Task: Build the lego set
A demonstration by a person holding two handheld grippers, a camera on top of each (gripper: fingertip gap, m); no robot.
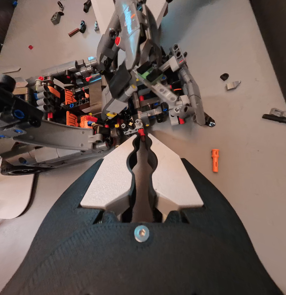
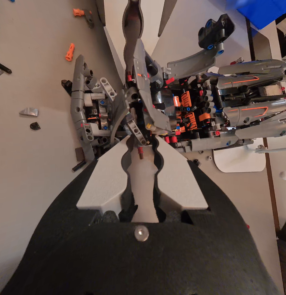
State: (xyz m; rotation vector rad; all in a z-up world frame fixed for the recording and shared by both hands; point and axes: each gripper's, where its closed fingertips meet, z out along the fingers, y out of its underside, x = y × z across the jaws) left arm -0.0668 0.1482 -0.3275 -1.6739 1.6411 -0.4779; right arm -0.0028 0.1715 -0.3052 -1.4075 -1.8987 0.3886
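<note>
- While I read the left wrist view, the left gripper point(image 1: 142, 137) has its fingers narrow, pinched on a red pin point(image 1: 142, 134) at the very tips.
- The pin's long axis runs along the fingers, red end forward, touching the near edge of the lego car point(image 1: 62, 102), which lies on the surface point(image 1: 235, 191).
- My guess is the next move is a straight push forward to seat it, with no twist.
- The right gripper point(image 2: 143, 140) comes in from the opposite side with its fingers partly apart. They straddle a second red pin point(image 2: 140, 152) that sticks out of the car, and I see no contact with it.
- The left gripper is the one doing the work. A loose orange pin point(image 1: 215, 160) lies well off to its right.
</note>
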